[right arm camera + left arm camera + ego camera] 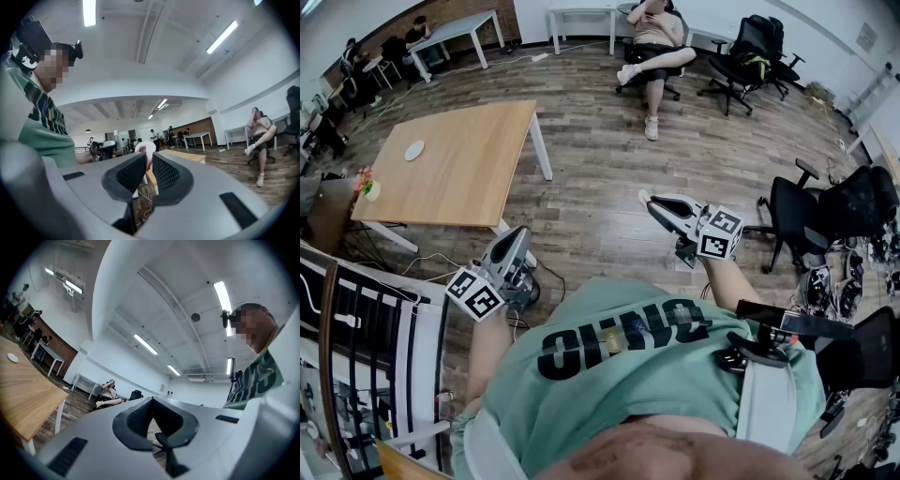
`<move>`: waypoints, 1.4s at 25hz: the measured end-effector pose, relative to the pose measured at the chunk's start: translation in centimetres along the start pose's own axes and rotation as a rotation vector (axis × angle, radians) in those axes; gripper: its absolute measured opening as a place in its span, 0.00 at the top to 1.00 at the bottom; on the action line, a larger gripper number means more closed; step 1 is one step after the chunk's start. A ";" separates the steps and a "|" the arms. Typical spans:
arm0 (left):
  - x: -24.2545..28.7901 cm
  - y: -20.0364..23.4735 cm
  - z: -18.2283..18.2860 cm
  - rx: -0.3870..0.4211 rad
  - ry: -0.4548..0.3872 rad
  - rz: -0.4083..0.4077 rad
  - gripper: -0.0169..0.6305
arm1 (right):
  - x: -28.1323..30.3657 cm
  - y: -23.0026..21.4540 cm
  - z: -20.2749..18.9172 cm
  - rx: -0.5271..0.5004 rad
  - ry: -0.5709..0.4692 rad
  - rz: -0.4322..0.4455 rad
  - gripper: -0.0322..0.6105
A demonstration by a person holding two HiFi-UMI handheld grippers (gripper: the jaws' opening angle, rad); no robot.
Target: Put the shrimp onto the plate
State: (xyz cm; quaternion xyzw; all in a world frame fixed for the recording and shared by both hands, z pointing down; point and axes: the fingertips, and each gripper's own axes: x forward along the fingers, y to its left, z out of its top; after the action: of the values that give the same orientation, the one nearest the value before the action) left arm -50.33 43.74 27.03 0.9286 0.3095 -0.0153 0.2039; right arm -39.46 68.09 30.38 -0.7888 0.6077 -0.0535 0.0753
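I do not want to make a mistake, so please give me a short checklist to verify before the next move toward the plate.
1. Shrimp pinched between the jaws of the right tool: ok.
2. Plate in sight on the wooden table: ok.
3. Plate free of other things: cannot tell, it is too small in every view.
4. Left tool shut with nothing between its jaws: ok.
5. Right tool above the plate: not ok, it is held near the person's chest, away from the table.

Wooden table (473, 173), white plate (413, 150) on it
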 end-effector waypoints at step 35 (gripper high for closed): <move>-1.6 2.6 -1.2 -0.056 0.007 0.056 0.98 | 4.3 -0.4 -0.1 0.079 0.011 0.059 0.87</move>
State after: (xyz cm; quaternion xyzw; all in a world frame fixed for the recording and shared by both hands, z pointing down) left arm -50.26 41.43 29.31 0.9308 0.2846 0.0026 0.2292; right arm -38.01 64.05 30.53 -0.7667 0.6285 -0.0797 0.1044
